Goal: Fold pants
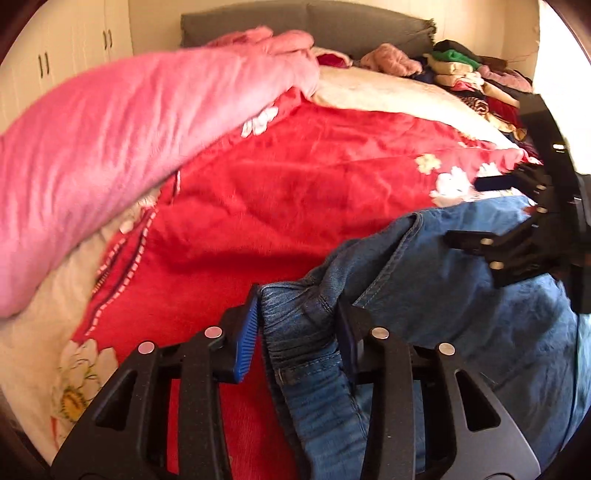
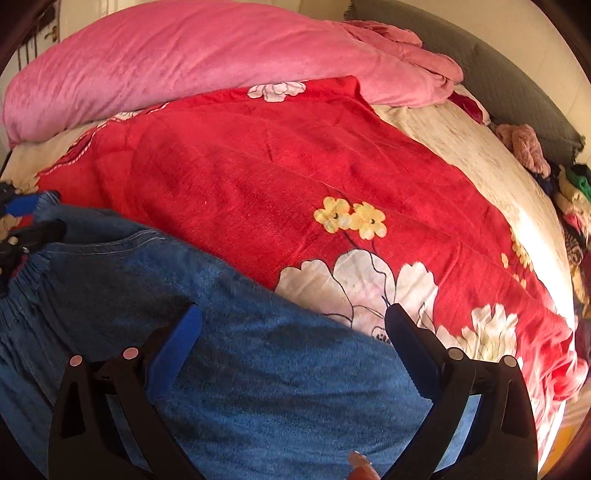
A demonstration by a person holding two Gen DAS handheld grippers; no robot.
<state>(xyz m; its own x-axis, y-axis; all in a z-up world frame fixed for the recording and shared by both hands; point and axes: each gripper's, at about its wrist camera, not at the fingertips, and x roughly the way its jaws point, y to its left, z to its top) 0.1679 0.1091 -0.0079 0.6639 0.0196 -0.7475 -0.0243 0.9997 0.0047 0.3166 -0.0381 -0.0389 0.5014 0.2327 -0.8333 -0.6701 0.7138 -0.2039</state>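
Blue denim pants [image 1: 461, 295] lie on a red flowered blanket [image 1: 295, 192] on the bed. My left gripper [image 1: 299, 325] is shut on the bunched elastic waistband [image 1: 295, 321] of the pants. My right gripper [image 2: 291, 332] is open, its fingers spread wide above the flat denim [image 2: 258, 369]. The right gripper also shows in the left wrist view [image 1: 476, 210] at the right edge, over the pants. The left gripper shows at the left edge of the right wrist view [image 2: 26, 218], on the waistband.
A big pink quilt [image 2: 192, 55] lies rolled at the far side of the blanket. A pile of mixed clothes [image 1: 476, 81] sits at the bed's far right by the grey headboard [image 1: 314, 22]. White cupboards [image 1: 74, 44] stand behind.
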